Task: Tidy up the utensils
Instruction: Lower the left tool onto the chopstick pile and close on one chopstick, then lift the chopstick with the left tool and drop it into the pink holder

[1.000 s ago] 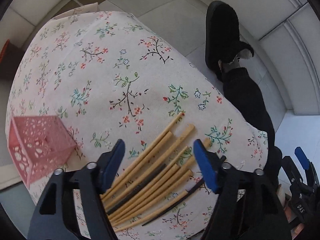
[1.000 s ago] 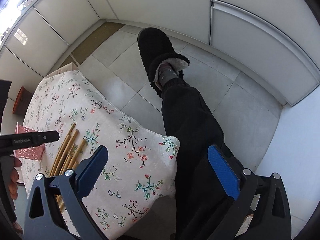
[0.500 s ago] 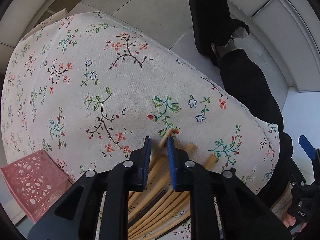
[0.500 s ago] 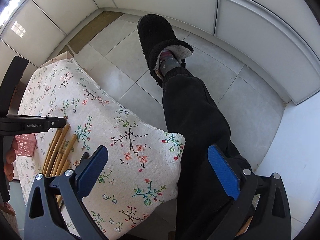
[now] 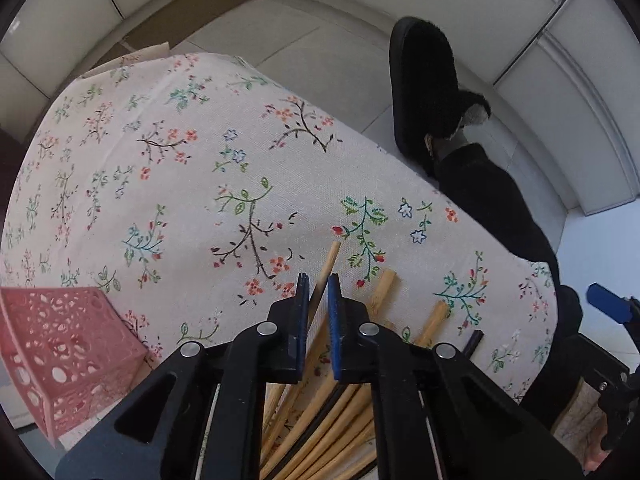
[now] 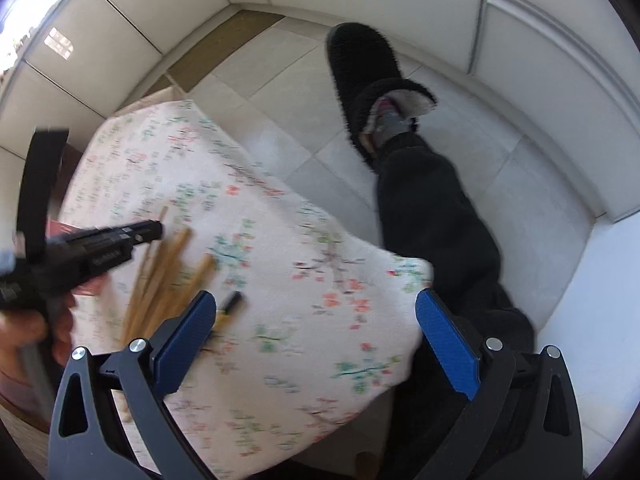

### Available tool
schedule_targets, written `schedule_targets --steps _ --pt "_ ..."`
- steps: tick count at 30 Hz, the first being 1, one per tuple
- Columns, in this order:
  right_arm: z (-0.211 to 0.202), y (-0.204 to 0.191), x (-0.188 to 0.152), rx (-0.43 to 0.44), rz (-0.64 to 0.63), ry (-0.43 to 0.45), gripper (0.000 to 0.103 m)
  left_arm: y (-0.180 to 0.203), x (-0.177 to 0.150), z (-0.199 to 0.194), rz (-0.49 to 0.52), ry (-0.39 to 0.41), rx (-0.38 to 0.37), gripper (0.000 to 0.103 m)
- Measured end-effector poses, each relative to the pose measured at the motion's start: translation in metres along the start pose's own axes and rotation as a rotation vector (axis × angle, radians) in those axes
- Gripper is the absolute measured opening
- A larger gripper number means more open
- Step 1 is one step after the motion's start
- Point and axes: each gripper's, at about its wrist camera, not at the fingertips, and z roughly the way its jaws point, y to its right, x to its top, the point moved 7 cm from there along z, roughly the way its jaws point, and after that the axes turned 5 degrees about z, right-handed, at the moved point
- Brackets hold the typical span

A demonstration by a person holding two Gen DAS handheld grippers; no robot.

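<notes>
Several bamboo chopsticks (image 5: 360,392) and a few dark ones (image 5: 472,340) lie in a loose pile on the floral tablecloth (image 5: 200,168). My left gripper (image 5: 318,292) is shut on one bamboo chopstick (image 5: 330,260), whose tip sticks out past the pads, lifted from the pile. A pink perforated basket (image 5: 60,344) stands at the left. My right gripper (image 6: 312,332) is open and empty above the table's near corner. The right wrist view, blurred, shows the left gripper (image 6: 154,230), the chopstick pile (image 6: 168,276) and a dark chopstick (image 6: 230,306).
The cloth-covered table (image 6: 280,280) drops off at its right edge to a tiled floor (image 6: 280,92). A person's leg in black trousers (image 6: 432,208) and a black slipper (image 5: 424,88) stand beside that edge.
The left gripper closed on one bamboo chopstick and raised it off the pile, pulling back from the table. The right gripper swung left over the table corner, staying open.
</notes>
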Motion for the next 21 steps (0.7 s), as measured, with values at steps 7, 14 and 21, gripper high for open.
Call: schedule_targets --steps 7,14,21 --pt "0.051 -0.049 -0.008 0.087 0.168 -0.297 0.054 -0.020 -0.053 -0.122 -0.080 0.289 -0.004 0.008" --pt "0.083 -0.067 -0.010 -0.057 0.202 -0.279 0.040 -0.015 -0.103 -0.194 -0.126 0.468 0.016 0.008" --pt "0.091 -0.090 -0.007 -0.197 0.177 -0.229 0.017 -0.014 -0.117 -0.223 -0.159 0.552 0.025 0.005"
